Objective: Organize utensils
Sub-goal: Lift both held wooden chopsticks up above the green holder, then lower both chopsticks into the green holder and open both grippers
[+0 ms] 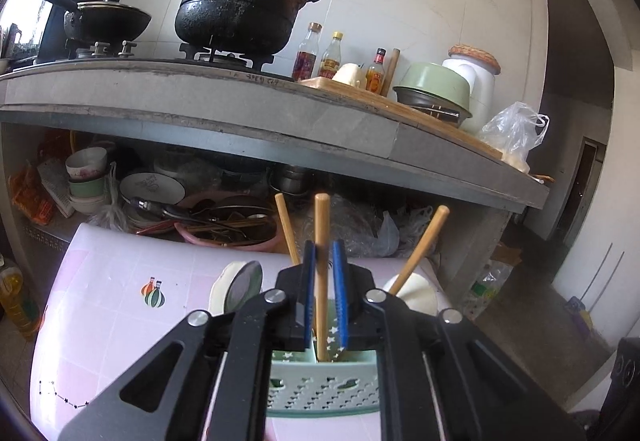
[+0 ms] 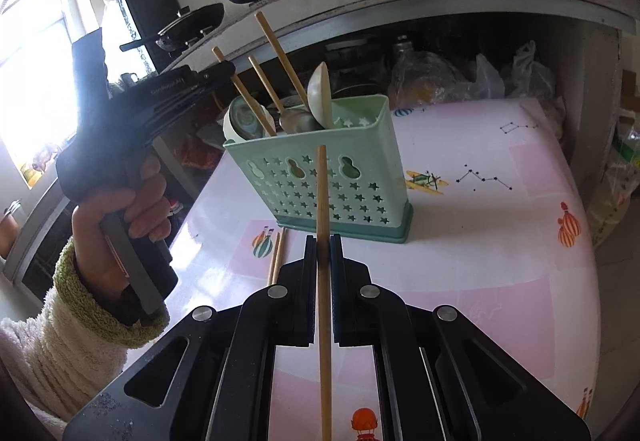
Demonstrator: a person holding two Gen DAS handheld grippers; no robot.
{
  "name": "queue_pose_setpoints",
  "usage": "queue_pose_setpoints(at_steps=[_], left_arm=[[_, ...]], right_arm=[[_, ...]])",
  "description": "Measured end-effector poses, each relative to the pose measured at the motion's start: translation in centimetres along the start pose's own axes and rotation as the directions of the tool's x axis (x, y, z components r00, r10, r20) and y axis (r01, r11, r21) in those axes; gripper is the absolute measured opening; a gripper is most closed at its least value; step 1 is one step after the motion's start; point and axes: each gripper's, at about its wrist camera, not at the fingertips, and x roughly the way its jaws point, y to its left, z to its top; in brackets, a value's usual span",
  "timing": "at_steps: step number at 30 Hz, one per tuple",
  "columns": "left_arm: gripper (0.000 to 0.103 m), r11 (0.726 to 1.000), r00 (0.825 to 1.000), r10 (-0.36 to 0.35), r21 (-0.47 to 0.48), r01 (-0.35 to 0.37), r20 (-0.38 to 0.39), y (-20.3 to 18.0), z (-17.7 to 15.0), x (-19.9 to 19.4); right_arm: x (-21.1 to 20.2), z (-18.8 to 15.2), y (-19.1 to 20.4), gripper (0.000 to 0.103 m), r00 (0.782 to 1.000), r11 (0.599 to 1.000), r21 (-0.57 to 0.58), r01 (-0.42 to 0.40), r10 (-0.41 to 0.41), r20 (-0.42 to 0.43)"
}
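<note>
A pale green utensil holder [image 2: 344, 177] with star-shaped cut-outs stands on the pink patterned tabletop [image 2: 492, 241], in front of a grey kitchen counter [image 1: 240, 113] that carries a large black pot [image 1: 240, 5]. The left gripper [image 1: 323, 253] sits just above the holder's rim, its blue pads on either side of an upright wooden chopstick [image 1: 321, 241] whose lower end stands inside the holder; a narrow gap shows between each pad and the stick, so the pads stand slightly apart and do not press on it. Two more chopsticks [image 1: 420, 245] lean out of the holder, and a metal spoon [image 2: 320, 97] stands in it with its bowl upward. The right gripper [image 2: 323, 241] is clamped on another chopstick [image 2: 322, 225], held in front of the holder and above the tabletop. A pair of chopsticks [image 2: 277, 257] lies flat on the tabletop just left of the holder's base. A hand [image 2: 120, 217] in a fluffy cream sleeve grips the left gripper's handle.
</note>
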Motion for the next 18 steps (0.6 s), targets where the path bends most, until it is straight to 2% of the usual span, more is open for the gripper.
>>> queue_pose_setpoints(at_steps=[2,9,12,18], left_arm=[[0.027,1.0,1.0,0.002,0.0,-0.002,0.002,0.2,-0.2,-0.9],[0.048,1.0,0.999,0.029,0.006,-0.029,0.019,1.6,-1.4,-5.1],[0.055,0.998,0.998,0.062,0.002,-0.062,0.015,2.6,-2.2,-6.6],[0.066,0.994,0.992,0.111,-0.001,-0.112,-0.065,4.8,-5.7,-8.0]], right_arm=[[-0.4,0.8,0.5,0.005,1.0,1.0,-0.015,-0.003,0.003,0.02],[-2.5,5.6,3.3,0.004,0.987,0.993,-0.117,-0.026,0.044,0.155],[-3.5,8.4,4.9,0.004,0.971,0.983,-0.18,-0.03,0.071,0.227],[-4.6,13.4,8.0,0.003,0.932,0.96,-0.279,-0.009,0.109,0.345]])
